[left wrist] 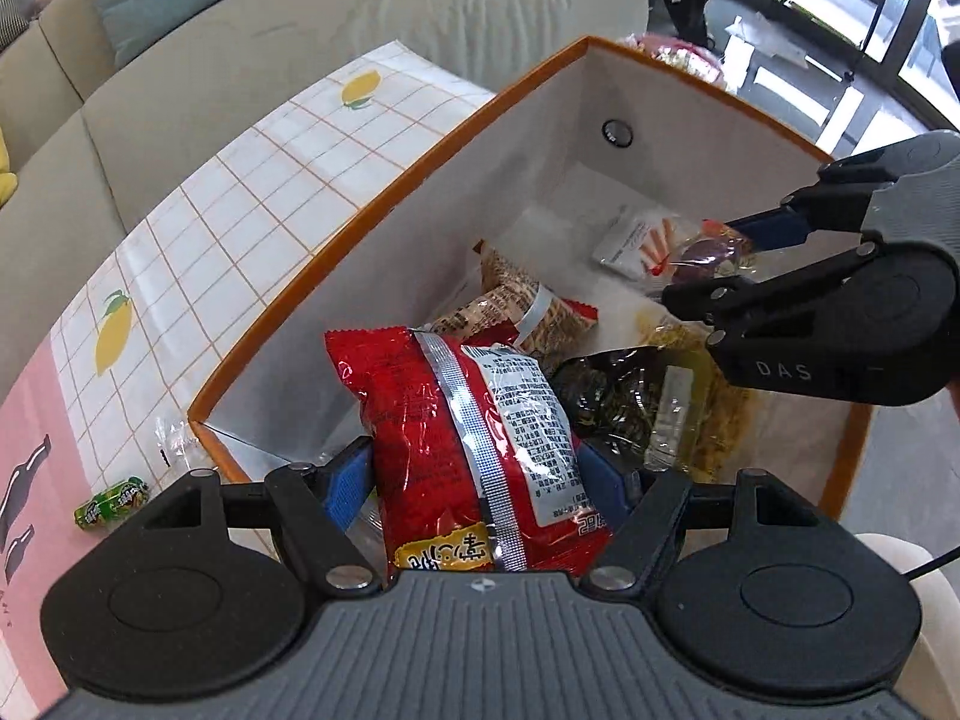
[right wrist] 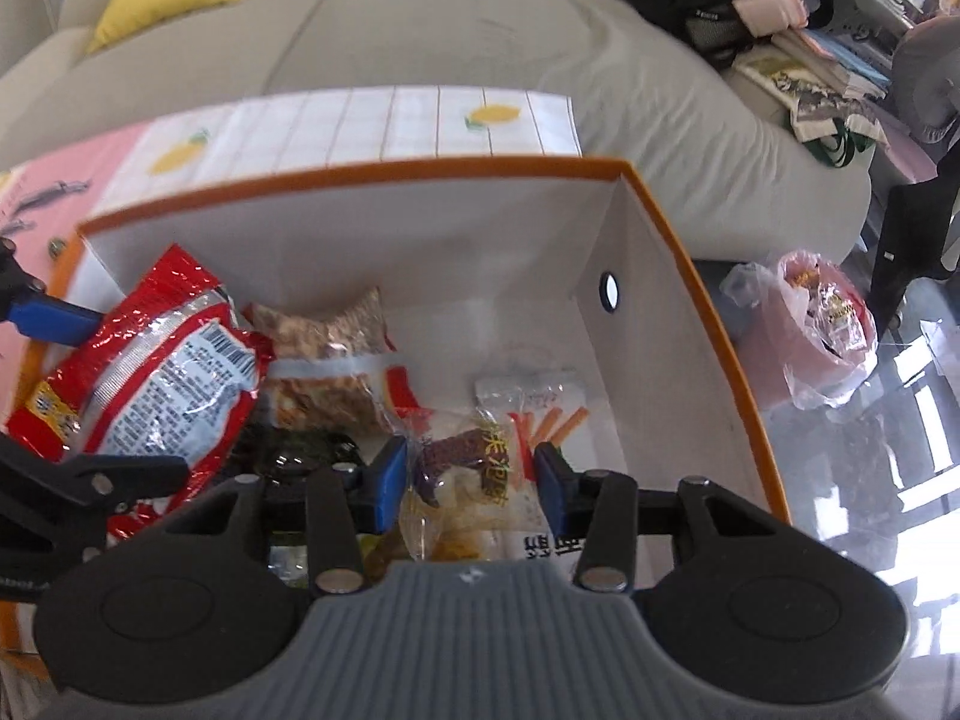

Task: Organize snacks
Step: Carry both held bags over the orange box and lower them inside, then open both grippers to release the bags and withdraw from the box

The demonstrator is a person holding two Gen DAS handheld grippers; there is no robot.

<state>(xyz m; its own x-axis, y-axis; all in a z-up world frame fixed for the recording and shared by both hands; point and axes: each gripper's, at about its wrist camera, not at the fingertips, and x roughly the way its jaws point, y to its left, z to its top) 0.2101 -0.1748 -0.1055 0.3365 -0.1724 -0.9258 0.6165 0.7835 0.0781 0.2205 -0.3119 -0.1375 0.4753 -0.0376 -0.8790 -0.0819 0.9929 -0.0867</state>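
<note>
A red packet [left wrist: 474,450] is clamped by the left tool [left wrist: 474,480], a small clear packet [right wrist: 468,468] by the right tool [right wrist: 468,480], over the box [left wrist: 384,228]; dropped carelessly, packets below could be crushed.

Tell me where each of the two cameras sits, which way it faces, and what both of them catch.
Left wrist: sits on the left hand-held gripper, looking steeply down into the orange-edged box; its fingers grip the red packet, and the right hand-held gripper enters from the right.
Right wrist: sits on the right hand-held gripper, looking down into the same box; its fingers flank a clear snack bag, and the left hand-held gripper shows at the left.
Shared: box, red packet, sofa, lemon-print tablecloth.
</note>
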